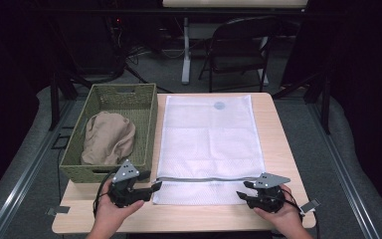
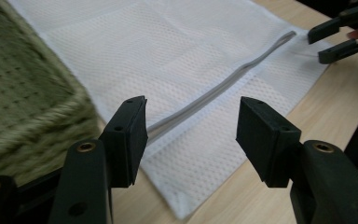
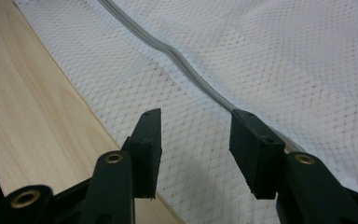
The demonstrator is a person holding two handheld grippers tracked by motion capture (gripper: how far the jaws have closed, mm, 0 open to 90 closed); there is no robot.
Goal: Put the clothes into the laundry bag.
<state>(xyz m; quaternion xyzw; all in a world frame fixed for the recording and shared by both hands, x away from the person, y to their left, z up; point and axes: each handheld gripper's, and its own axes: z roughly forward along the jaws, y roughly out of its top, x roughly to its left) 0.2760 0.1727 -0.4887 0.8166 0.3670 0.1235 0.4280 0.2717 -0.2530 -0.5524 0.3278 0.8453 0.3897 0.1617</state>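
Note:
A white mesh laundry bag point(image 1: 209, 139) lies flat on the wooden table point(image 1: 278, 149), with a grey zipper point(image 1: 204, 179) running across its near end. My left gripper point(image 1: 154, 186) hovers at the bag's near left corner, jaws open and nothing between them point(image 2: 191, 126); the zipper point(image 2: 223, 86) stretches away beyond them. My right gripper point(image 1: 246, 190) is at the near right corner, also open, its jaws point(image 3: 195, 135) spread just above the mesh. The zipper point(image 3: 177, 56) ends beside its right-hand jaw. The right gripper point(image 2: 317, 44) also appears far off in the left gripper view.
A green woven basket point(image 1: 104, 99) stands left of the bag, holding a bunched beige cloth point(image 1: 108, 138); its corner point(image 2: 23, 93) is close beside my left gripper. A folding chair point(image 1: 238, 50) stands on the floor beyond the table. Bare wood point(image 3: 23, 107) borders the bag's near edge.

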